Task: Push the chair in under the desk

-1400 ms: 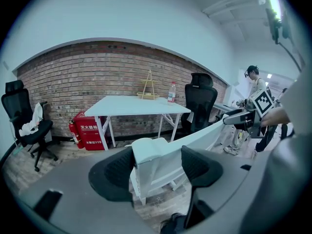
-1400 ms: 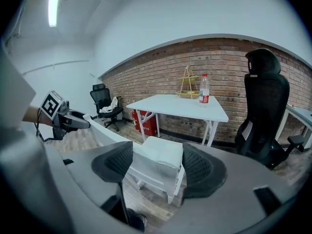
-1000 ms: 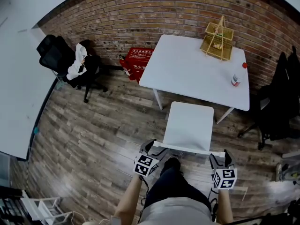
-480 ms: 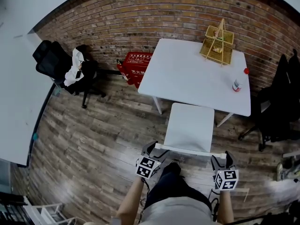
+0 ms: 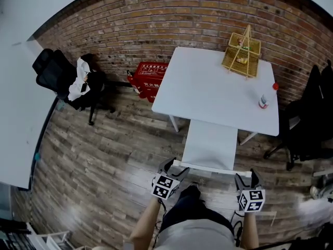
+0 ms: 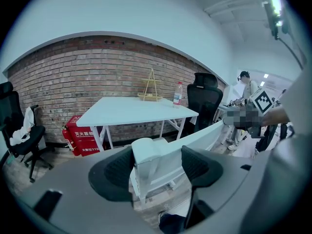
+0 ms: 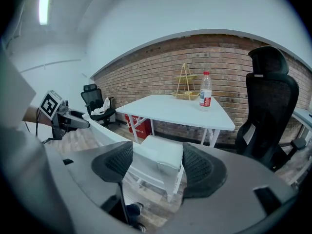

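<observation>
A white chair [image 5: 210, 141] stands in front of me, the front of its seat under the near edge of the white desk [image 5: 208, 87]. My left gripper [image 5: 170, 166] is shut on the left end of the chair's top rail [image 6: 146, 152]. My right gripper [image 5: 244, 177] is shut on the rail's right end [image 7: 163, 155]. In the left gripper view the left gripper [image 6: 155, 167] has its pads on either side of the rail's corner post. In the right gripper view the right gripper [image 7: 157, 167] grips the same way. My legs show below the rail.
On the desk are a wire basket [image 5: 242, 51] and a bottle [image 5: 264, 101]. A red box [image 5: 151, 74] sits by the brick wall. Black office chairs stand at the left [image 5: 67, 77] and the right [image 5: 307, 119]. Another white desk [image 5: 15, 113] lies far left.
The chair has slid forward, so its seat front now lies under the desk edge. Both grippers have followed it, still shut on the rail.
</observation>
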The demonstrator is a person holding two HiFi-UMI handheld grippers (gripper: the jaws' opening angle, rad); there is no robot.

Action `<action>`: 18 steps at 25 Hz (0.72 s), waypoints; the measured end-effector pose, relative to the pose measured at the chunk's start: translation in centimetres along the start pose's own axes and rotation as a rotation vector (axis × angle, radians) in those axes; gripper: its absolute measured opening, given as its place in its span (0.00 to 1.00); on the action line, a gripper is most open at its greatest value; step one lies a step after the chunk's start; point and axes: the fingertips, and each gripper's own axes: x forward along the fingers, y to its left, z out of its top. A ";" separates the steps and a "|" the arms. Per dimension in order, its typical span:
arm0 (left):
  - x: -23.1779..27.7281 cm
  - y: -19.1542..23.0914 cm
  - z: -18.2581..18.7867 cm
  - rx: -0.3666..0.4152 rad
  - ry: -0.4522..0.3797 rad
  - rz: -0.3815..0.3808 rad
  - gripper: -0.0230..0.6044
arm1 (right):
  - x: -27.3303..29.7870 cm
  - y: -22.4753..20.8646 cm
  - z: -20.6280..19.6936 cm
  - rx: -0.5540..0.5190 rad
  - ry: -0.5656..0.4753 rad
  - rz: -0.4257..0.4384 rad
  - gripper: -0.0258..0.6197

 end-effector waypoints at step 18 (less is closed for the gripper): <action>3.0 3.4 2.5 0.024 -0.013 -0.017 0.54 | 3.2 -0.5 2.5 0.021 -0.003 -0.036 0.53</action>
